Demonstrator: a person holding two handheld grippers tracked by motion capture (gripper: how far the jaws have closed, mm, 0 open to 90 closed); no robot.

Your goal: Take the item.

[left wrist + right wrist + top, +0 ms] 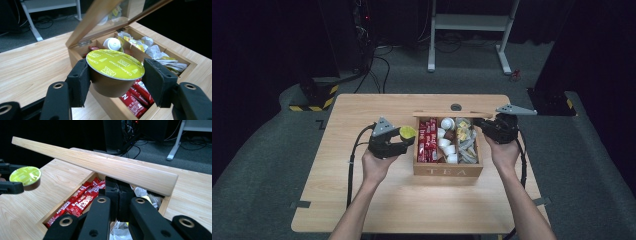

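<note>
- Coffee capsule, brown-bodied with a yellow-green foil lid marked "Cappuccino" [115,65], sits clamped between the two black jaws of the left gripper [398,141], held in the air just left of the wooden tea box [447,171], near its left wall.
- Right gripper [482,125] has its jaws pressed together under the front edge of the pale wooden hinged lid [100,165], propping it up at a slant over the box; whether the jaws actually pinch the lid I cannot tell.
- Box contents: red sachets [136,97] in the left compartment, white capsules [447,145] in the middle one, paper-wrapped bags [467,142] in the right one.
- Judged step: capsule in transit at the box; direction, in or out, cannot be established.
- Next move, if placing: carry the capsule over the wall, lower it into the middle compartment, and part the jaws while the lid is kept raised.
</note>
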